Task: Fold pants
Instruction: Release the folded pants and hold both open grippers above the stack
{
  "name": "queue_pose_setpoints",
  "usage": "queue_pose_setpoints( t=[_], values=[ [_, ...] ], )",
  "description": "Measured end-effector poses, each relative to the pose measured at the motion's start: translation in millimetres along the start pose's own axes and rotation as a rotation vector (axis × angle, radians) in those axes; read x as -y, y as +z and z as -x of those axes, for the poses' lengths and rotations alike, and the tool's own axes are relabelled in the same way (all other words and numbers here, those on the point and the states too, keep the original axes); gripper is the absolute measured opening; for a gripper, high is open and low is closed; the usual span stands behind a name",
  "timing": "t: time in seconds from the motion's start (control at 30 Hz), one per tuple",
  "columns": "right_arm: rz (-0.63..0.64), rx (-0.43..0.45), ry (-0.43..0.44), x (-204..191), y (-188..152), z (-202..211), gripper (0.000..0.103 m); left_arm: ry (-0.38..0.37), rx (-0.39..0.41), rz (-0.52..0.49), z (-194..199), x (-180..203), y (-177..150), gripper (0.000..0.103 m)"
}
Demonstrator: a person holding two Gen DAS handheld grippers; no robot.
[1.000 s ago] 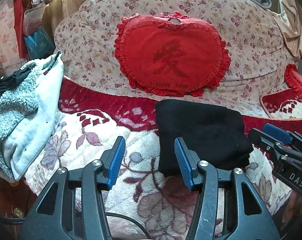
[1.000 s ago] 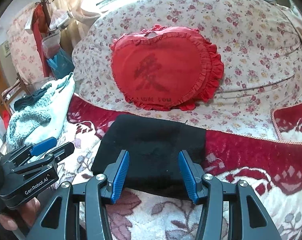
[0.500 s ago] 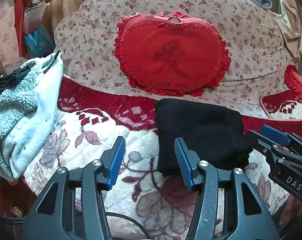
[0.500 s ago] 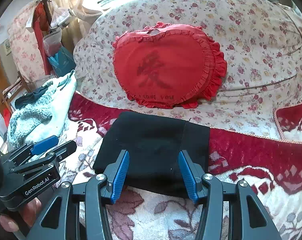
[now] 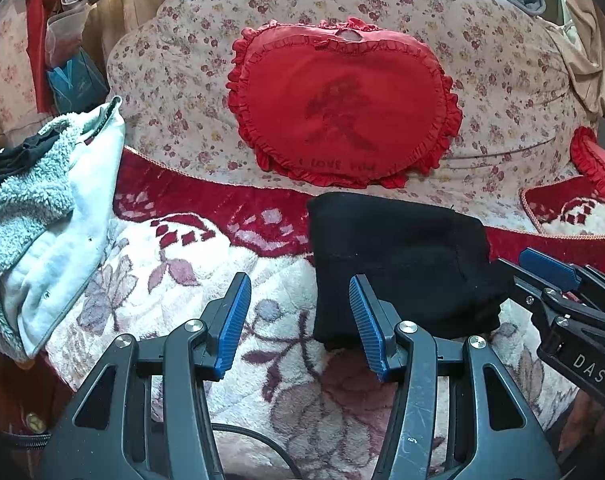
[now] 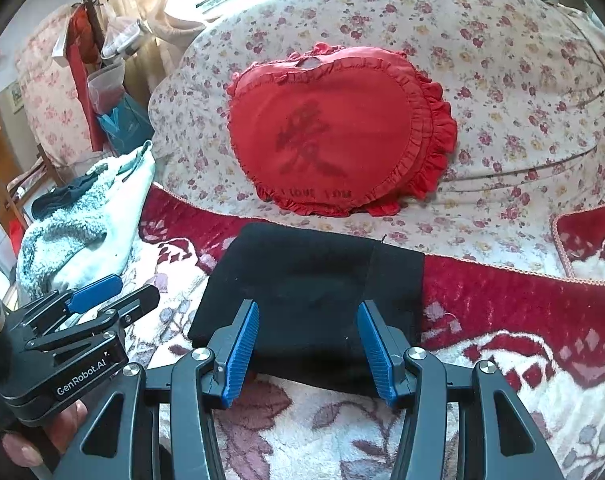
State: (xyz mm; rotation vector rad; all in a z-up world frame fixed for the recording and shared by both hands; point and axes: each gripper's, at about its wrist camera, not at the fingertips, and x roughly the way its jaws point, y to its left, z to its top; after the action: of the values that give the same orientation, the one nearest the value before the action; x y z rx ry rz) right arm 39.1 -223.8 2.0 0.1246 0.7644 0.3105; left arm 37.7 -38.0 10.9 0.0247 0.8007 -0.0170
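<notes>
Left wrist view: the left gripper (image 5: 298, 320) hangs with jaws apart and empty over the floral blanket (image 5: 174, 280); the folded black pants (image 5: 398, 264) lie beyond its right finger, near the blanket's red back edge, below the heart cushion (image 5: 342, 108).

Right wrist view: the right gripper (image 6: 308, 344) stands apart, empty, above the pants' (image 6: 310, 280) near edge.

- Red heart cushion (image 5: 342, 108), frilled, leaning on the floral sofa back (image 5: 174, 92).
- Red-and-white floral blanket (image 5: 174, 264) over the seat.
- Pale fleece garment (image 5: 42, 216) heaped at the left.
</notes>
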Motion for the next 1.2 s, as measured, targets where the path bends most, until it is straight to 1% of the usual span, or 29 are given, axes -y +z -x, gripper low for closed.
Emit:
queue_pose_setpoints(
  t=[0.67, 1.0, 1.2],
  values=[
    [0.0, -0.018, 0.005, -0.9, -5.1, -4.7, 0.05, -0.004, -0.007, -0.004, -1.3, 1.1, -2.4, 0.051],
    [0.002, -0.033, 0.01, -1.3, -6.2, -9.6, 0.05, -0.011, -0.026, -0.012, -6.3, 0.7, -4.4, 0.051],
    [-0.003, -0.041, 0.014, 1.1, -8.3, -13.6, 0.05, -0.019, -0.021, -0.001, -9.0, 0.3, -3.6, 0.051]
  ],
)
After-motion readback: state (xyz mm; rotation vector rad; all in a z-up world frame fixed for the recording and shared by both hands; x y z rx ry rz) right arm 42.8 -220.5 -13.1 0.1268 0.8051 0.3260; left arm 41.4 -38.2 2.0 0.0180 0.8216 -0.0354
